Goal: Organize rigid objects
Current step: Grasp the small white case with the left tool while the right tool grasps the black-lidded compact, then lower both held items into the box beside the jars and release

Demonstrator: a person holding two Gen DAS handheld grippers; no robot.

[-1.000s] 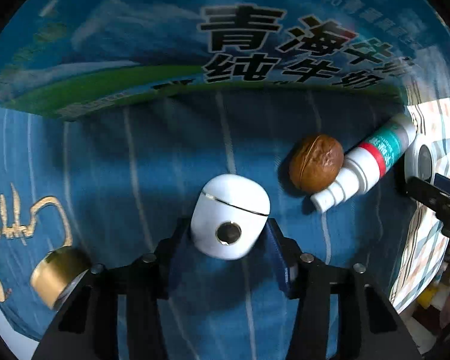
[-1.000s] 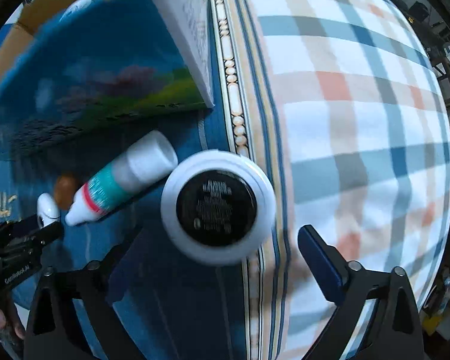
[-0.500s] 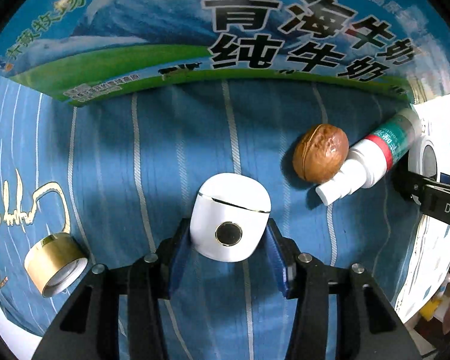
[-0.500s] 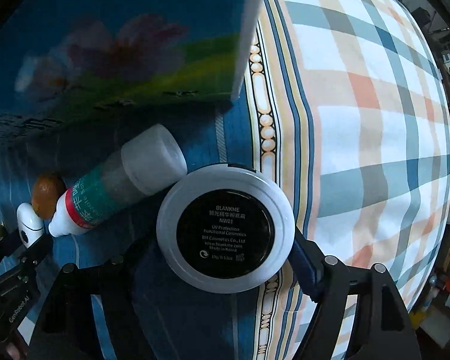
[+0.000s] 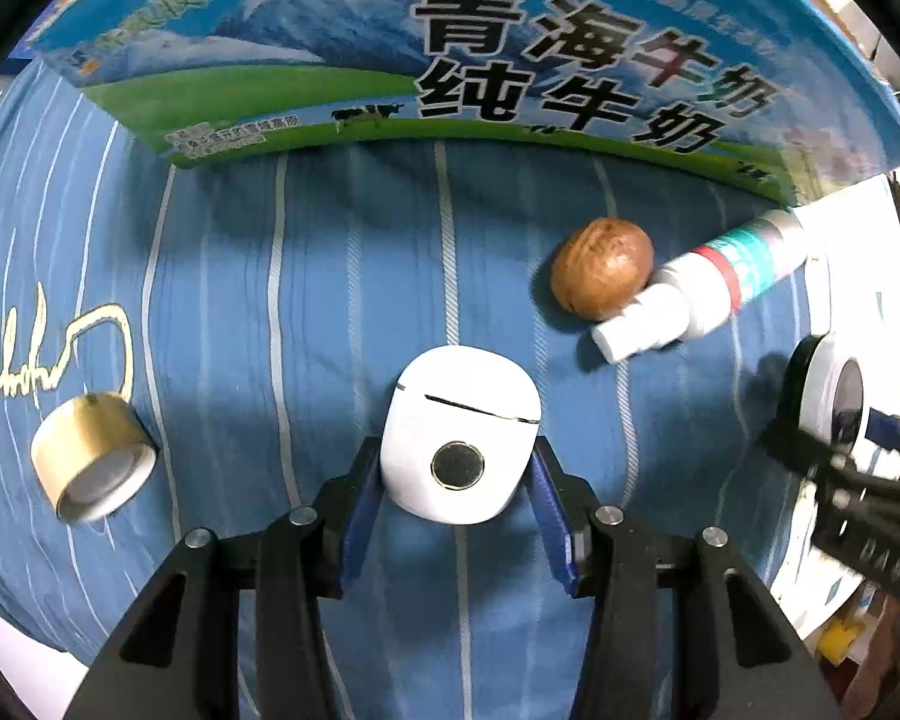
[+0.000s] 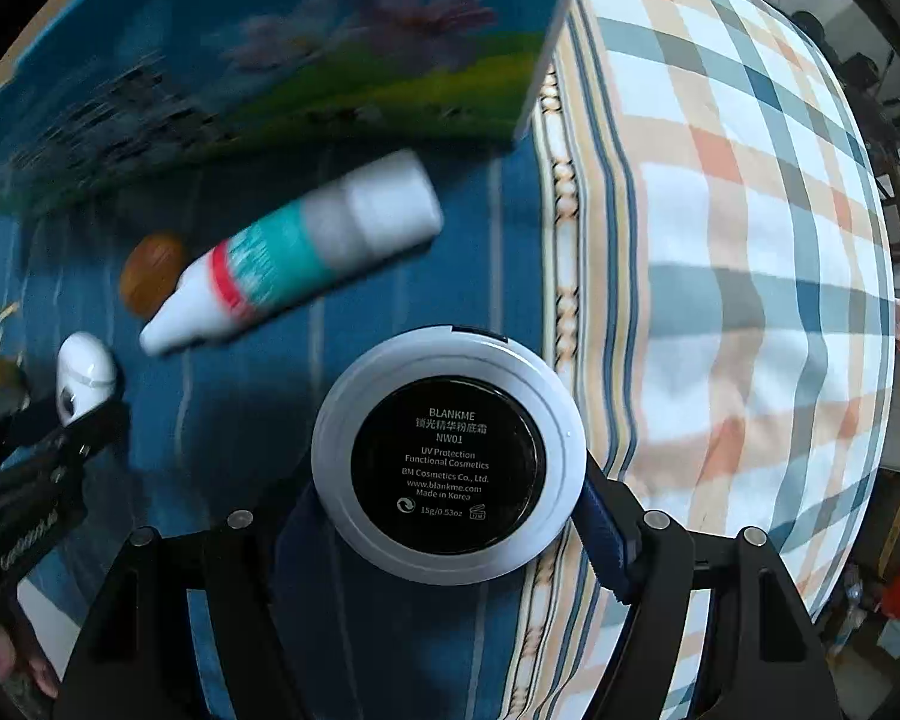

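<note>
Two items gripped | left gripper clamped on white earbud case, near milk carton | right gripper just closed, pinching cosmetics compact, beside carton corner | left loose near carton: walnut, dropper bottle, gold cap | judged: early, nothing sorted yet

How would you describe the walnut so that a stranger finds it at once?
Start at the big milk carton on the blue striped cloth. Just below its right end lies the walnut, touching a white bottle. It is the only brown, round, wrinkled thing there.
</note>
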